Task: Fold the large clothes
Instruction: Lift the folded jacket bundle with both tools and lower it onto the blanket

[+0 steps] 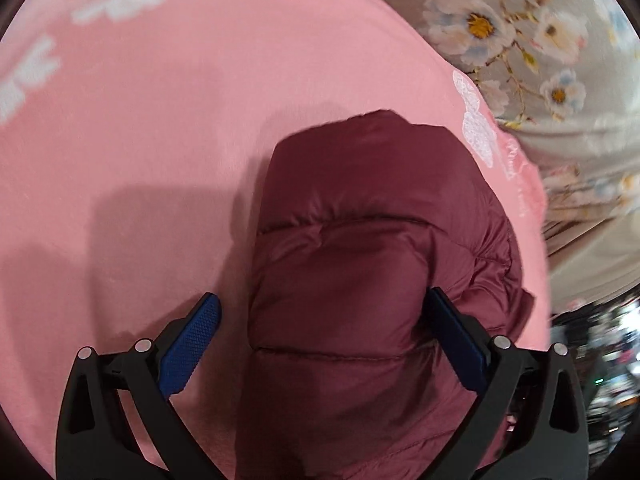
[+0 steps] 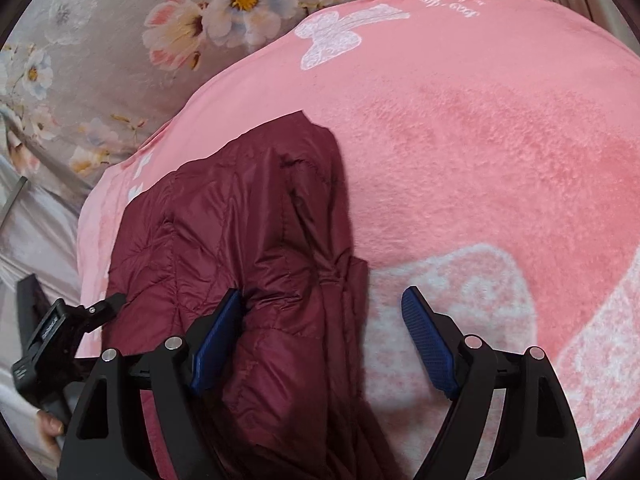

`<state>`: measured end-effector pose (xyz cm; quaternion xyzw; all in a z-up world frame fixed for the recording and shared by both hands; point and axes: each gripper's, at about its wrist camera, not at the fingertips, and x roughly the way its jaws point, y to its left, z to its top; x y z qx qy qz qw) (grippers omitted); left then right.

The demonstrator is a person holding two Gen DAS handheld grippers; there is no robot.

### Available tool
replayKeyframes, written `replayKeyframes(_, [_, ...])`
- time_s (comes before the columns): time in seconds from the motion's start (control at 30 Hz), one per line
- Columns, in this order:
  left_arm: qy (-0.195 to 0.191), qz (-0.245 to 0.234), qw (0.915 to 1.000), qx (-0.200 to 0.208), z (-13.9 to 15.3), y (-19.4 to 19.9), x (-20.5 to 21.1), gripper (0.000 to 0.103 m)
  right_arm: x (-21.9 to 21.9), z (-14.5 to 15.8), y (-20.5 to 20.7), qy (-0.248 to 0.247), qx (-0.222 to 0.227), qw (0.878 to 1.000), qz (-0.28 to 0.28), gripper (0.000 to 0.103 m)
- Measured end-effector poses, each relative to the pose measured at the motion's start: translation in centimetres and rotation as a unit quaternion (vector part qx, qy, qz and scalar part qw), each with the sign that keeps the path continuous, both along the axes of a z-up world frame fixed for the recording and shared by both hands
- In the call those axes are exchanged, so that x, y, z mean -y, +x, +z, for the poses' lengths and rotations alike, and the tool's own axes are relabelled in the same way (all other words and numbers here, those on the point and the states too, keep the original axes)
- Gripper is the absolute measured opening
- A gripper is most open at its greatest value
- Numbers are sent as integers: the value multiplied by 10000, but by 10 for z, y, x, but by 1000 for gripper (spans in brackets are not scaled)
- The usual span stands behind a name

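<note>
Where it lies: the maroon puffer jacket (image 1: 360, 280) is bundled lengthwise on the pink blanket (image 1: 140, 140), near the blanket's edge, with the floral bedsheet (image 1: 540, 40) beyond.
Garment: quilted, stitched in puffed channels, sheened shell; already narrowed into a thick strip, one end squared off farthest from both cameras.
Left gripper (image 1: 324, 344): fingers spread wide, straddling the padded bulk; the right finger is pressed against the cloth, nothing is pinched.
Right gripper (image 2: 324, 340): fingers spread apart; the left finger touches the jacket's side, the right one stands over bare blanket beside a loose flat flap.
Handling, as judged: light, soft and springy; filling is expected to push back and undo a fold unless pressed down; the shell is likely slippery between smooth pads.
Hold advised: seams or the flat hem edge, where layers are thin enough to be clamped, are preferred to the puffed middle.
Risk: layers sliding apart when lifted.
Also noted: white butterfly print (image 2: 332, 38) on the blanket.
</note>
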<state>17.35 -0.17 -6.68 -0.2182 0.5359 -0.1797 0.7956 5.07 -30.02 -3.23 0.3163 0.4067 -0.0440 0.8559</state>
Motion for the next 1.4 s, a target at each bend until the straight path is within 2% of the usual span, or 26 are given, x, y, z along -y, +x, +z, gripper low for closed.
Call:
replayKeyframes(0.1, [-64,-158,9998,80,-1,1,3,98,-2,-2,5,84,10,9998,162,78])
replayKeyframes(0.13, [-107,-259,9995,109,-2,2,6,98,-1,-2,6,245,46,9994,225,72])
replayKeyframes(0.17, [-177,-364,9991,133,-1,2,9,98,1,-4,7,590,90,9977,329,55])
replayKeyframes(0.23, [-440,-583,9973,80,0,0,14,90,4,-6,6,945,128,9948,360,43])
replayKeyframes(0.27, [-429,-621,9971,96,2,-2,17,87,4,-4,4,1005,201,9938,425,32])
replayKeyframes(0.33, [-213,-680,9971,281,13,-8,23,79,6,1,-2,1106,297,9925,439,22])
replayKeyframes(0.4, [-65,-818,9951,558,30,-19,27,66,6,14,-16,1051,495,9924,403,19])
replayKeyframes(0.47, [-144,-1126,9897,873,56,-35,35,60,4,36,-36,927,895,9906,454,18])
replayKeyframes(0.53, [-178,-1395,9824,1229,83,-49,43,59,0,60,-54,804,1275,9872,521,17])
replayKeyframes(0.6, [-50,-1588,9720,1730,115,-67,54,59,-7,87,-72,533,1594,9844,519,18])
replayKeyframes(0.7, [-131,-1873,9490,2534,169,-98,65,59,-11,129,-97,187,2130,9757,480,18])
replayKeyframes(0.77, [-244,-1959,9365,2897,198,-110,67,59,-9,156,-115,22,2489,9675,436,17])
replayKeyframes(0.9, [-512,-2032,9095,3590,253,-123,58,60,-19,217,-134,-423,3295,9422,442,17])
replayKeyframes(0.97, [-596,-2025,8905,4031,283,-130,44,60,-29,246,-135,-643,3671,9263,548,17])
replayKeyframes(1.1, [-540,-1880,8595,4723,329,-132,17,61,-48,285,-118,-812,4102,9049,795,17])
replayKeyframes(1.23, [-328,-1643,8474,5038,347,-112,-11,61,-74,305,-80,-856,4307,8921,1069,17])
replayKeyframes(1.3, [-261,-1508,8491,5056,349,-98,-26,61,-86,308,-58,-862,4295,8910,1193,18])
replayKeyframes(1.4, [-205,-1286,8575,4977,343,-68,-45,61,-107,299,-19,-808,4172,8954,1328,18])
